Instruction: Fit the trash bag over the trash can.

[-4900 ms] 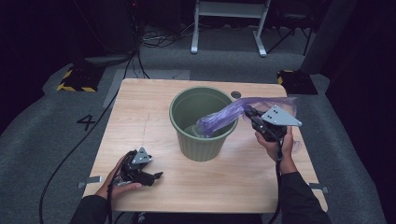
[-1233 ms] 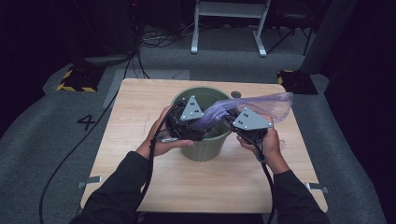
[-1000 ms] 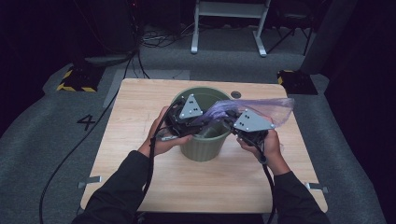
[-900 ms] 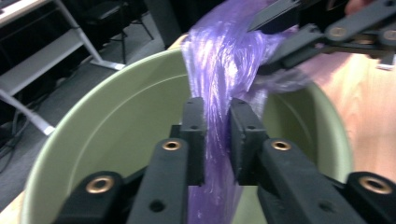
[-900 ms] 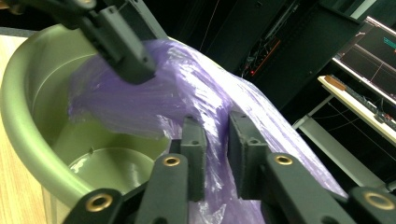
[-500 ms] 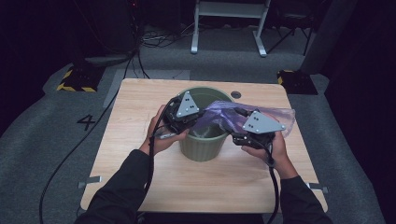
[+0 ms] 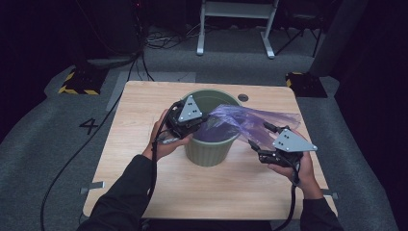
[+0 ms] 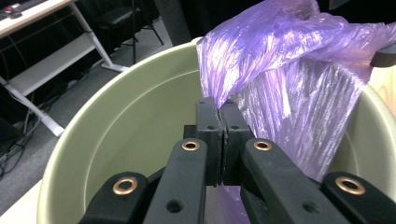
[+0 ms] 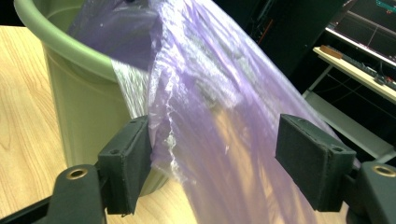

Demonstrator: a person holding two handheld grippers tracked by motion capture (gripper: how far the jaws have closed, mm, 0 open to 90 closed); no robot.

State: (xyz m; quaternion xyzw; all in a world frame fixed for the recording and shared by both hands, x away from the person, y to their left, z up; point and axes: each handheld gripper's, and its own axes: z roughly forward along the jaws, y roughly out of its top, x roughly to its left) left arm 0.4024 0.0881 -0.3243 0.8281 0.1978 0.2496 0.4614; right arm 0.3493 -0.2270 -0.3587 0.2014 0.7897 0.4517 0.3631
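The bin point(image 7: 209, 144) stands mid-table point(image 7: 144, 183), its mouth partly blocked by a purple bag point(image 7: 250, 122) draped over its right rim. Bare tabletop lies open left of the bin and along the near edge, between the forearms.

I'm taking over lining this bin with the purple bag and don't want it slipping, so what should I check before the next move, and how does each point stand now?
1. Left tool shut on the purple bag: ok, jaws pinch the film over the bin's mouth.
2. Right tool gripping the bag: not ok, its jaws have just been opening; the film lies between them, touching one pad.
3. Green bin upright on the table: ok.
4. Bag spread over the rim: not ok, it drapes over one side.
5. Bag free of tears: cannot tell.
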